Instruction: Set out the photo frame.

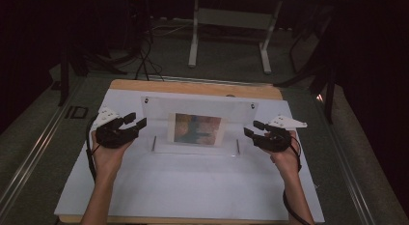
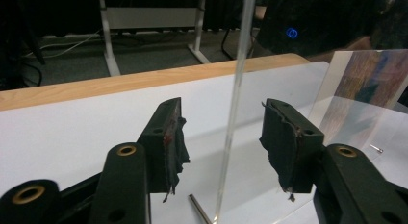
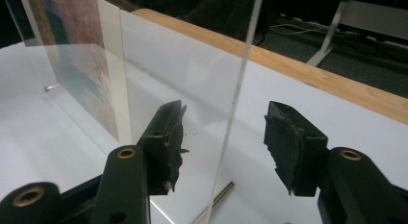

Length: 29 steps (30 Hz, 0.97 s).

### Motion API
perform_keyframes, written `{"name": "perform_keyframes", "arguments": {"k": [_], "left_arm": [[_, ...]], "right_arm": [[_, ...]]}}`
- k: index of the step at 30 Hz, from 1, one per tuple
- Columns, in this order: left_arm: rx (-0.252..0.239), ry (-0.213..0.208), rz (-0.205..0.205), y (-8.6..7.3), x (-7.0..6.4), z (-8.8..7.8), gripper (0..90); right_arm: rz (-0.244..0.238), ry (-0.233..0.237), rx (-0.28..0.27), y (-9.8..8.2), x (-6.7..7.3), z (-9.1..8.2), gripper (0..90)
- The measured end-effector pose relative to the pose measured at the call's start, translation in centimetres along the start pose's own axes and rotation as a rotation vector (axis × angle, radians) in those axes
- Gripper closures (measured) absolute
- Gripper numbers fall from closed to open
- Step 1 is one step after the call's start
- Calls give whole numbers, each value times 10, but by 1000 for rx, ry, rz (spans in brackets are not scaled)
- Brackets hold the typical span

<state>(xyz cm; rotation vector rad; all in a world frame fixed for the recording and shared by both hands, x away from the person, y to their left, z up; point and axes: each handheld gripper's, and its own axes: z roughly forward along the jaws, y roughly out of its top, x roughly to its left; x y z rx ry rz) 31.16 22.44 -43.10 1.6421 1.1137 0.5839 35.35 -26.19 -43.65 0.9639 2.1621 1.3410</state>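
Acrylic frame [image 1: 198, 123]: a clear upright panel that stands in the middle of the white sheet, just toward twelve o'clock of its centre; two bolts show at its top corners.
Picture [image 1: 197, 129]: a print in orange, blue and brown, mounted at the middle of the panel, facing the person.
Metal pins [image 1: 154, 143]: thin rods at the panel's foot, one near each end, lying on the sheet toward six o'clock.
Left gripper [image 1: 135, 121]: at nine o'clock of the panel, held in the person's left hand [image 1: 108, 155]; its jaws are spread, and in the left gripper view the panel's edge [image 2: 233, 108] stands in the gap between the torn pads [image 2: 175, 142], touching neither.
Right gripper [image 1: 253, 128]: at three o'clock of the panel, in the right hand [image 1: 284, 155]; jaws spread, with the panel's other edge [image 3: 235, 104] in the gap, clear of both pads [image 3: 281, 147].
White sheet [image 1: 193, 186]: covers most of the wooden table [image 1: 193, 87], whose bare rim shows at twelve o'clock.
Background: a white desk stand [image 1: 231, 22] on the dark floor beyond the table.
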Motion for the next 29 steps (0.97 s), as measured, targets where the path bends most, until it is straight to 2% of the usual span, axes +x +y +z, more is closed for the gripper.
{"name": "perform_keyframes", "arguments": {"k": [5, 10, 17, 23, 29], "left_arm": [[10, 9, 13, 1, 3, -4, 562], [23, 29, 16, 2, 5, -5, 563], [58, 48, -11, -2, 11, -2, 562], [87, 55, -29, -7, 17, 3, 550], [150, 75, -64, -18, 28, 14, 545]], "right_arm": [[-2, 1, 14, 1, -5, -6, 490], [7, 4, 45, -1, -11, -9, 490], [37, 4, 79, -6, -18, -6, 487], [32, 14, 92, -8, -20, -6, 485], [54, -22, 122, -13, -31, -9, 484]]}}
